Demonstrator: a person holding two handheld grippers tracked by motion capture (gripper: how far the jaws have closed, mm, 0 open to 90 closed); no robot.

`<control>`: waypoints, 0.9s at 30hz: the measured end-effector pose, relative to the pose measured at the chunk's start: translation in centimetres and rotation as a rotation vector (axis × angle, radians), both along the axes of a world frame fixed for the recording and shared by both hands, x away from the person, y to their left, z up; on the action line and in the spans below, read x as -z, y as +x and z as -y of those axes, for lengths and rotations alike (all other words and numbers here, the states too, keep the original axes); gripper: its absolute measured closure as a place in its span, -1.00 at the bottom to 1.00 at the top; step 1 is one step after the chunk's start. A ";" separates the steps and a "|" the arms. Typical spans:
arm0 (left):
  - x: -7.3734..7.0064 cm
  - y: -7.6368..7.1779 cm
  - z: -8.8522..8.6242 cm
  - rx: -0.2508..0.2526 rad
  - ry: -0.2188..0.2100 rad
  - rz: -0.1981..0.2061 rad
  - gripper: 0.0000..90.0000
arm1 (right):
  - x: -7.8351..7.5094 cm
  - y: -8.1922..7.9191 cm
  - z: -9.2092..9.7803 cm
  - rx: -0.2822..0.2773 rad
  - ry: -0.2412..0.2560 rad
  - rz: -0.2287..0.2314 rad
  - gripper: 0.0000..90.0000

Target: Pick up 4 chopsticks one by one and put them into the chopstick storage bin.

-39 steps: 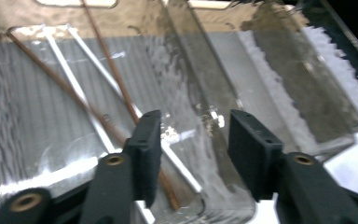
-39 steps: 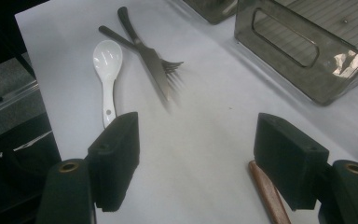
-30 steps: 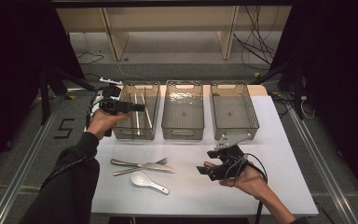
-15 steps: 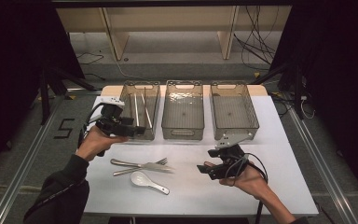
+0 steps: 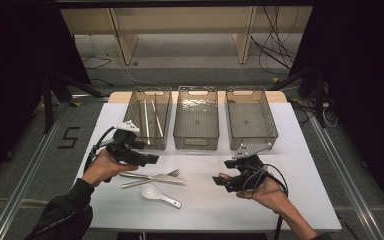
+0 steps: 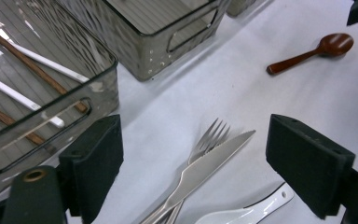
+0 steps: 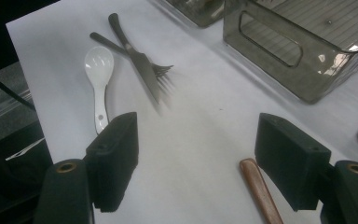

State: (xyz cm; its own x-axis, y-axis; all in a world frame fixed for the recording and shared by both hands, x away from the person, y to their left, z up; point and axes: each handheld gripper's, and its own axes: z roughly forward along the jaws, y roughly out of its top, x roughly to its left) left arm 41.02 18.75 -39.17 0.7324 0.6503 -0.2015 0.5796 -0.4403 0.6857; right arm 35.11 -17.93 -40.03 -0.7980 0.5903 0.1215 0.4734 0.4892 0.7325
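My left gripper (image 5: 151,160) (image 6: 200,161) stands open just above a steel knife (image 5: 150,177) (image 6: 205,168) and fork (image 5: 172,173) (image 6: 213,134) that lie crossed on the white table. A white ceramic spoon (image 5: 160,195) (image 6: 249,213) lies just nearer the person. My right gripper (image 5: 221,181) (image 7: 196,158) is open low over the table, with nothing between its jaws. A brown wooden spoon (image 6: 314,51) (image 7: 260,191) lies by its right jaw. From that side the knife (image 7: 137,58), fork (image 7: 162,73) and white spoon (image 7: 98,70) lie farther off.
Three clear bins stand in a row at the back of the table (image 5: 305,165). The left bin (image 5: 136,131) (image 6: 100,88) holds several chopsticks (image 5: 146,117) (image 6: 32,70). The middle bin (image 5: 196,142) and right bin (image 5: 252,141) look empty.
My left gripper has drawn back from above the left bin and come down over the knife and fork. The right gripper has stayed put.
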 end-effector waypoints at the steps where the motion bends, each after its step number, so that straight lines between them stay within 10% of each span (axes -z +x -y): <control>1: 0.1 -0.1 0.0 0.006 0.002 0.001 -0.61 | 0.0 0.0 0.0 0.002 0.000 -0.002 -0.31; 27: 2.3 -3.0 1.4 0.125 0.110 -0.003 -0.65 | 0.5 0.2 0.2 0.002 -0.003 -0.018 -0.31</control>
